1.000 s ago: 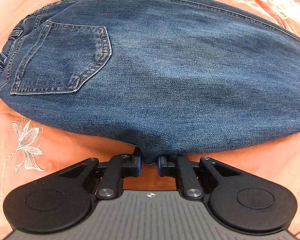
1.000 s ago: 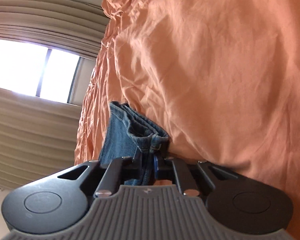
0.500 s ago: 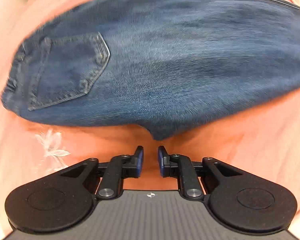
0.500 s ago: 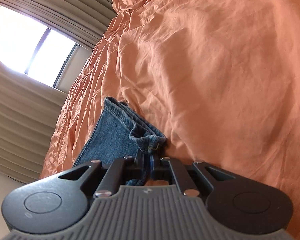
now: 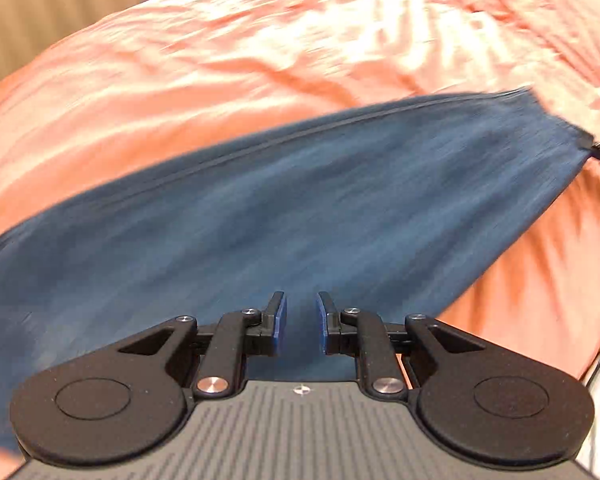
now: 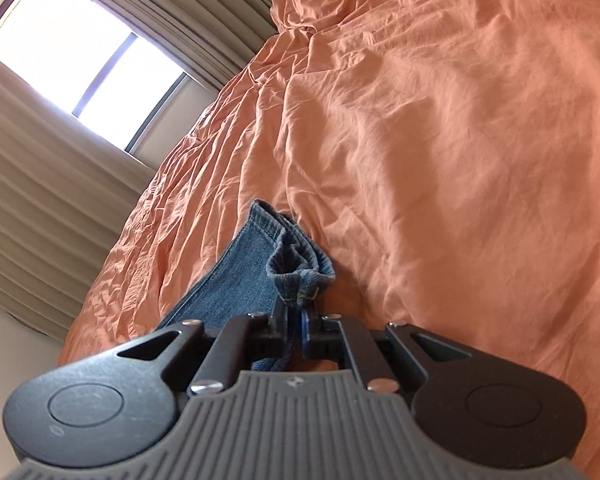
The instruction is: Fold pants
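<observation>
An orange bedsheet [image 6: 460,140] is covering the bed by a curtained window [image 6: 88,64], and the jeans [image 5: 300,208] are lying stretched across it. The right gripper [image 6: 296,322] is pinching the hem end fully closed, while the left gripper [image 5: 299,322] is hovering over the denim, jaws slightly parted and empty (this view is blurred). One-ended lifting is risking sagging, twisting legs and a crooked fold

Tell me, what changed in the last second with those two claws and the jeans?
The left claw let go of the jeans' lower edge, opened and swung along the leg; the back pocket slid out of its view. The right claw stayed clamped on the hem above the orange sheet.
</observation>
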`<state>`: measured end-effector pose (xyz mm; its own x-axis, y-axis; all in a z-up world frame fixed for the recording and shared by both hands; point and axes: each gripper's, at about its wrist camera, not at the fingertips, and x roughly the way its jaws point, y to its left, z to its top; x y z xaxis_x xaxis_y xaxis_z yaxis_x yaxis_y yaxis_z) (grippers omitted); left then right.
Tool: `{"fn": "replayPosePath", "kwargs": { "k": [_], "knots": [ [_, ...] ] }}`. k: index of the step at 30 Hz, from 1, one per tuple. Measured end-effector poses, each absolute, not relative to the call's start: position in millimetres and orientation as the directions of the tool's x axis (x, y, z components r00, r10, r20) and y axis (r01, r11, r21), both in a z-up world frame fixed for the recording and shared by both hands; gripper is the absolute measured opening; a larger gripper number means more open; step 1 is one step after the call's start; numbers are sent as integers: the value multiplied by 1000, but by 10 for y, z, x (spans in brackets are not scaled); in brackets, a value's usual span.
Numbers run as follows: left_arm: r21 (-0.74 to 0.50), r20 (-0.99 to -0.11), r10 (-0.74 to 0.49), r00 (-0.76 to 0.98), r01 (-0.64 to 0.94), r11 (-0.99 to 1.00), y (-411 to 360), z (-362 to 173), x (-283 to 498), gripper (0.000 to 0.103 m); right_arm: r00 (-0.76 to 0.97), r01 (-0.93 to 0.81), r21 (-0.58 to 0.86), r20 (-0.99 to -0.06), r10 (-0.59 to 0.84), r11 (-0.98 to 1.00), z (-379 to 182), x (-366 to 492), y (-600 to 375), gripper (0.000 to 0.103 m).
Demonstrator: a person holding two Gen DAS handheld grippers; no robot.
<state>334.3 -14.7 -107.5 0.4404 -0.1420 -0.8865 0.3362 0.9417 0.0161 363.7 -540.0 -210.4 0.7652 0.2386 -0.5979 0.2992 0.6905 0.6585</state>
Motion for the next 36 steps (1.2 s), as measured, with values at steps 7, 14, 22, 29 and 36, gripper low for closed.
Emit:
{"fn": "replayPosePath", "kwargs": {
  "k": [7, 14, 22, 29, 36],
  "knots": [
    [40, -884, -153, 442, 397, 917, -858, -1485, 4131, 21, 767, 240, 650, -583, 270, 721, -2009, 3629, -5412, 0],
    [-2, -875, -172, 452, 353, 935, -1100, -1714, 4847, 21, 764, 203, 669, -565, 311, 715, -1970, 3636, -5457, 0],
    [34, -879, -125, 460, 322, 946, -1218, -1848, 5103, 18, 773, 173, 679, -543, 329, 713, -1917, 3676, -5450, 0],
    [64, -867, -134, 480, 374, 925, -1257, -1650, 4550, 18, 787, 169, 687, -526, 323, 707, -1777, 3646, -5403, 1],
    [27, -881, -170, 442, 405, 914, -1268, -1782, 3803, 10, 806, 127, 640, -512, 297, 757, -1457, 3610, -5219, 1]
  ]
}}
